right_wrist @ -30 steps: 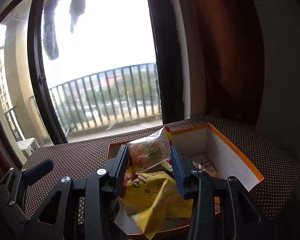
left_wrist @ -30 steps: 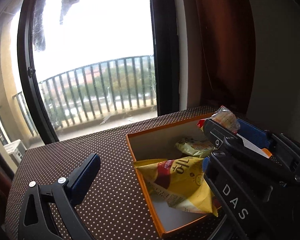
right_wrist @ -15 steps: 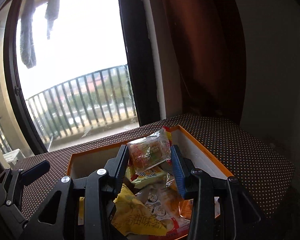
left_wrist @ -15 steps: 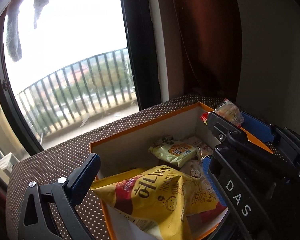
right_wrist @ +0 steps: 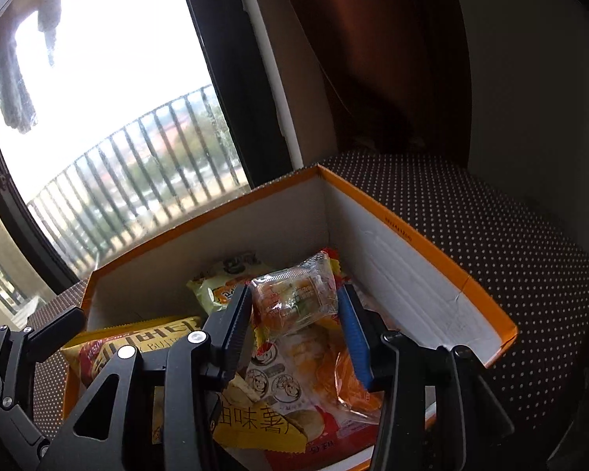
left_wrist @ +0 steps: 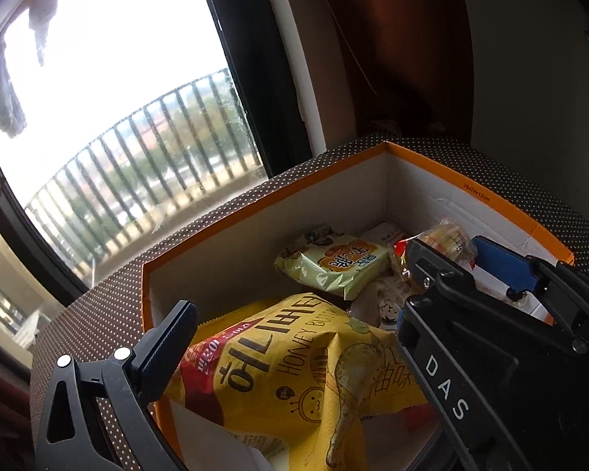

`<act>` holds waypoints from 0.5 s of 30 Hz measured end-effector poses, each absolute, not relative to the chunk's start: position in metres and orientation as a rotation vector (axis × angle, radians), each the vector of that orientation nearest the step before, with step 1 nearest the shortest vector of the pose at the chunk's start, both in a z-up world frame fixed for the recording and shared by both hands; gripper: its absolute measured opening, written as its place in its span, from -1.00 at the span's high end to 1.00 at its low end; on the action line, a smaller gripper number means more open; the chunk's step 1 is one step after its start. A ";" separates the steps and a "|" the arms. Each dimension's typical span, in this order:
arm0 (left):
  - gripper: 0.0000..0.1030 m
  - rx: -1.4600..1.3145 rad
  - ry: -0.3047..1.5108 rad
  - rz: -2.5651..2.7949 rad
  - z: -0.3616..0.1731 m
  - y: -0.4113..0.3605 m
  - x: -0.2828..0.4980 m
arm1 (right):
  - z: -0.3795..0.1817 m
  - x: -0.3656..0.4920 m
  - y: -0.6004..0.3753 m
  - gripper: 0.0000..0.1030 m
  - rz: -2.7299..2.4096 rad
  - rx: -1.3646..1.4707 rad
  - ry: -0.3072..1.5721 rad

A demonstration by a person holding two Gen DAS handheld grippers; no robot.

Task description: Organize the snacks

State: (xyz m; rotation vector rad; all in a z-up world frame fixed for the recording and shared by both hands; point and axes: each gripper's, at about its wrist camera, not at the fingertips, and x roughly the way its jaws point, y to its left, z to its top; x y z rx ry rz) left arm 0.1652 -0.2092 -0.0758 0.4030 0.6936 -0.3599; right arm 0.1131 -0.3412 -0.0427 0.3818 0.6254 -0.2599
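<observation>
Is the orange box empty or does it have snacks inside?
Not empty. The orange box holds a yellow chip bag, a green packet and other wrapped snacks.

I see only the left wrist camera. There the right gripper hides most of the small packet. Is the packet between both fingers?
Observer: Yes. The right gripper is opening its jaws, with the clear packet between them; it seems to touch both pads.
Operator: What lies under it?
Observer: A white bag with cartoon faces, inside the orange box.
Operator: Is anything beside that bag?
Observer: An orange wrapper, see-through, on the side of the box's right wall.
</observation>
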 end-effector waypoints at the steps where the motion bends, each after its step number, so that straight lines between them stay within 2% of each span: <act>1: -0.98 0.398 0.696 -0.359 -0.076 -0.208 0.166 | -0.045 0.114 -0.342 -0.06 -0.260 0.402 0.637; 2: -0.98 0.388 0.696 -0.361 -0.075 -0.207 0.166 | -0.046 0.114 -0.343 -0.21 -0.261 0.419 0.645; 4: -0.98 0.368 0.682 -0.370 -0.073 -0.202 0.164 | -0.044 0.111 -0.341 -0.36 -0.272 0.420 0.630; 5: -0.99 0.358 0.672 -0.372 -0.071 -0.199 0.162 | -0.041 0.108 -0.339 -0.53 -0.278 0.414 0.624; 6: -0.99 0.352 0.665 -0.373 -0.070 -0.197 0.161 | -0.038 0.105 -0.337 -0.60 -0.279 0.407 0.614; 15: -0.99 0.290 0.625 -0.366 -0.053 -0.166 0.141 | -0.018 0.084 -0.311 -0.69 -0.269 0.352 0.582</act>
